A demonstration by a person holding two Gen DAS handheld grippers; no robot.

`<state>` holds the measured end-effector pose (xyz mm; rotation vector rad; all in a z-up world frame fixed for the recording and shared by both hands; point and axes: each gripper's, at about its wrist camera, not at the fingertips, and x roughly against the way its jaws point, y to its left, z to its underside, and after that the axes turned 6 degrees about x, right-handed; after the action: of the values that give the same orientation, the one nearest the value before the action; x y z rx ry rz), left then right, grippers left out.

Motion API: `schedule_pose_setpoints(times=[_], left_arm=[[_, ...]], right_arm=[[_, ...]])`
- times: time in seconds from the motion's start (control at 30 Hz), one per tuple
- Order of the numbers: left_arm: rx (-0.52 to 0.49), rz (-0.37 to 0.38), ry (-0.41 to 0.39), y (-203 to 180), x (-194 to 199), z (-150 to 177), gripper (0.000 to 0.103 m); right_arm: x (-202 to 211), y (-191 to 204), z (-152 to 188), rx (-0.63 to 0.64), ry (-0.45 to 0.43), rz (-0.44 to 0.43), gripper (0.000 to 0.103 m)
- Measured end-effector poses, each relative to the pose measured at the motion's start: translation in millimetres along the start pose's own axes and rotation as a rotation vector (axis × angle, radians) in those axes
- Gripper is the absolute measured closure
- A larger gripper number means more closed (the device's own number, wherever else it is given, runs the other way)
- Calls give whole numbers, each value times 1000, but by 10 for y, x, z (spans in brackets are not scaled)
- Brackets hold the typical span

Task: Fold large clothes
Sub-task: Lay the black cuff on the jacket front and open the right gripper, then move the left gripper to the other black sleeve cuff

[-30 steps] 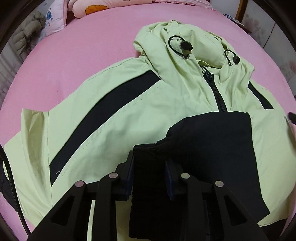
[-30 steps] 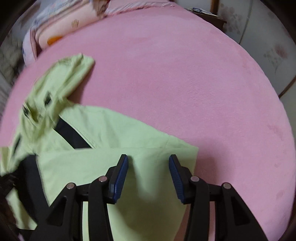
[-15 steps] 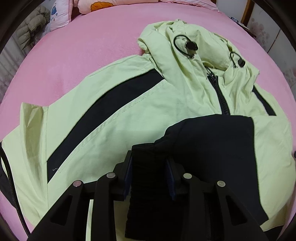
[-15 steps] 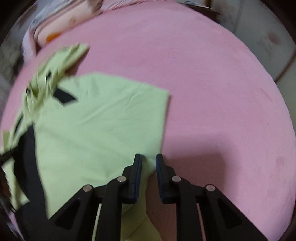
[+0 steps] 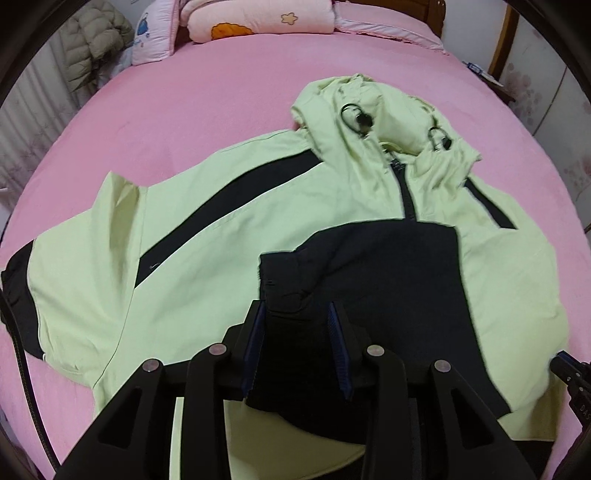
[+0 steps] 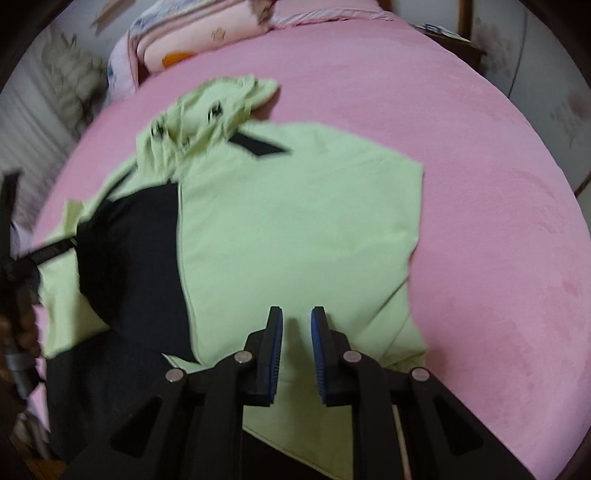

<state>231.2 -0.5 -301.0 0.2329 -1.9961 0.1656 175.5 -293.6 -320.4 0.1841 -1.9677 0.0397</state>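
A light green jacket [image 5: 240, 206] with black panels lies front up on the pink bed [image 5: 184, 92], its hood [image 5: 354, 107] at the far end. My left gripper [image 5: 295, 310] is shut on the black sleeve cuff [image 5: 284, 280], which is folded across the jacket's chest. In the right wrist view, the jacket's green side [image 6: 295, 221] lies folded over toward the black panel [image 6: 136, 258]. My right gripper [image 6: 297, 314] stands narrow and shut on a pinch of this green fabric. The left gripper's body [image 6: 14, 266] shows at that view's left edge.
Pink pillows and a rolled quilt [image 5: 258, 18] lie at the head of the bed. A puffy coat [image 5: 92, 37] hangs at the far left. A wooden nightstand [image 6: 454, 40] stands at the far right. Bare pink sheet [image 6: 480, 184] stretches to the right of the jacket.
The right gripper closed on the jacket's green edge and carried it leftward over the body. The left gripper rose and drew back, still holding the black cuff.
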Motion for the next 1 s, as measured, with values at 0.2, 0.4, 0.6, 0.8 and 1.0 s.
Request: schedule_pose_setpoints(times=[0.2,0.4,0.6,0.8,1.0], left_arm=[[-29,-45,-1,45,-496,-99,71],[-110,-111,-58,-115,-672,-178,71],[-43,-89,19,-60,-504,-330,57],[-48,-40,0,-93,302,-301,20],[-38,16,12,-228,1231,-160,19]], right_arm=[[-229,-336,75,-71,11,81,94],[-220,-394,109,-76,1,77,100],[30,-375,135,-85,12,47,99],[486,-199,-7,-63,-16,-11,95],[1142,85,-205,-24,-87,-75,95]])
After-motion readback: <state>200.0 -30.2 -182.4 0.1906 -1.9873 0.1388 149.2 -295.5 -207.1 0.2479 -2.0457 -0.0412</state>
